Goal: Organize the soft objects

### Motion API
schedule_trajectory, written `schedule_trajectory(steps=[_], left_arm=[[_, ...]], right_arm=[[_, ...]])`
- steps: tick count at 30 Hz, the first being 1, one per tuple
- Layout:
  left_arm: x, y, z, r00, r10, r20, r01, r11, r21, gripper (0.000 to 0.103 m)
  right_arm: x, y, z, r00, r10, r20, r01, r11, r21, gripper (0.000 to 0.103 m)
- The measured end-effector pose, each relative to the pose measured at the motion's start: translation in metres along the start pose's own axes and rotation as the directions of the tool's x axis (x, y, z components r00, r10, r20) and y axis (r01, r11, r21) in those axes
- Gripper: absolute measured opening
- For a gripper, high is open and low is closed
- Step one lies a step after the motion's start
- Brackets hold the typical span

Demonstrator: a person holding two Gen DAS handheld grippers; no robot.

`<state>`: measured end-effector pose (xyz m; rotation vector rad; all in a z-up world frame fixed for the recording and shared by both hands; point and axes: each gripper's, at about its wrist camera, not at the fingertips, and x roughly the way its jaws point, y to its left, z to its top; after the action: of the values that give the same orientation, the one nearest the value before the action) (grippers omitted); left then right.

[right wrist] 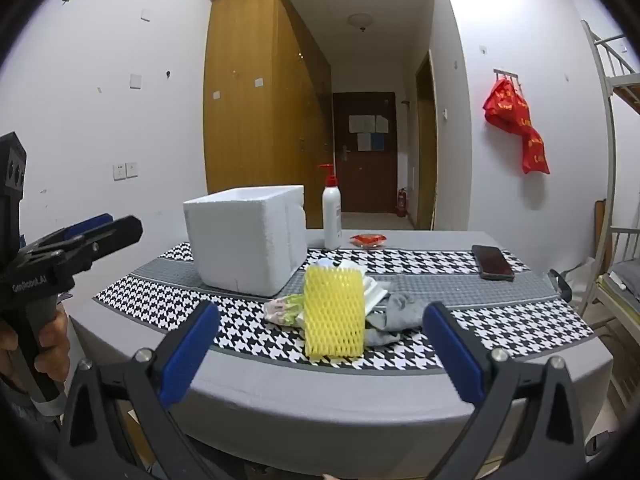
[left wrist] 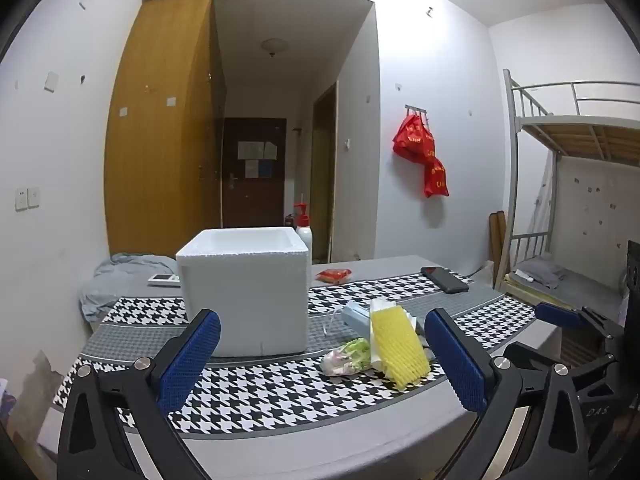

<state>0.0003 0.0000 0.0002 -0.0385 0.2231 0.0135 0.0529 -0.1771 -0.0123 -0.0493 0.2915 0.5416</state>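
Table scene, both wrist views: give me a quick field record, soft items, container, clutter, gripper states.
surface: table under a black-and-white houndstooth and grey cloth
container: open white foam box, standing left of the pile
soft pile: yellow foam mesh sleeve on top, crumpled grey cloth at its right, green-and-pink plastic packet at its left
other items: white pump bottle with red top, black phone, red snack packet
left gripper: open, empty
right gripper: open, empty, short of the pile

my left hand-held gripper (left wrist: 322,354) hangs wide open and empty over the surface (left wrist: 280,396), white foam box (left wrist: 244,292) ahead, yellow foam net (left wrist: 400,350) beside it.
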Motion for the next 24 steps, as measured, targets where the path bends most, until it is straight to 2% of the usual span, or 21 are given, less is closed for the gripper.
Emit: schedule_trajectory(steps=[24], left_arm=[[0.0058, 0.0034, -0.0044, 1.000, -0.009, -0.012, 0.009, 1.000, 0.001, 0.102]], right_arm=[[0.0000, -0.0037, 0.0001, 1.000, -0.004, 0.010, 0.004, 1.000, 0.022, 0.103]])
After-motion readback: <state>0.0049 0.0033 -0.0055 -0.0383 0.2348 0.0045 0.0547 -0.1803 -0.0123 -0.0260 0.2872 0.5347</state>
